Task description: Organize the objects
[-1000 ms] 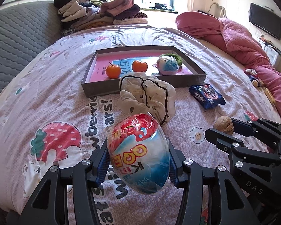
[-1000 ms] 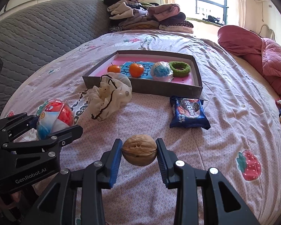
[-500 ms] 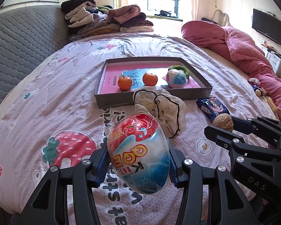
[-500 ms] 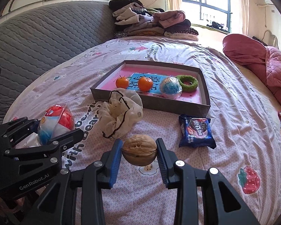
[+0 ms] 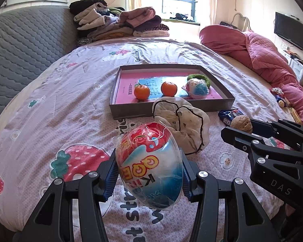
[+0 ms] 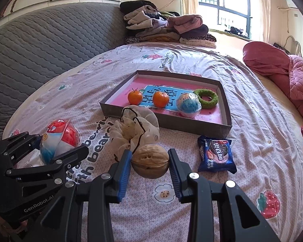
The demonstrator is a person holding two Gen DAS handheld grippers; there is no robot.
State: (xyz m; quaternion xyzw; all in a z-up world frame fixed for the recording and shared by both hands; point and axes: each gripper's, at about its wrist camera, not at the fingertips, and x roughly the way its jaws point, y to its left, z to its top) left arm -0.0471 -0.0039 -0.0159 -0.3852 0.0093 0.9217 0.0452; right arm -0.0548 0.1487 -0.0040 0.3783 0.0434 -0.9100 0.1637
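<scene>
Bedspread [image 5: 60, 109], tray [image 5: 131, 111] ahead, left gripper [image 5: 148, 178] clamping egg [image 5: 149, 165]

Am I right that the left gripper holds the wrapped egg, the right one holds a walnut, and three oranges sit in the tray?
Not quite: the tray holds two oranges, as the right wrist view shows. The left gripper holds the wrapped egg and the right gripper the walnut.

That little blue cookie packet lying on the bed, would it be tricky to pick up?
Probably a little. The cookie packet looks like glossy film, so it may slip between jaws. It lies flat on the soft bedsheet, leaving little edge to catch. It seems small and light, and unlikely to roll, though the cookies inside could crack if squeezed.
</scene>
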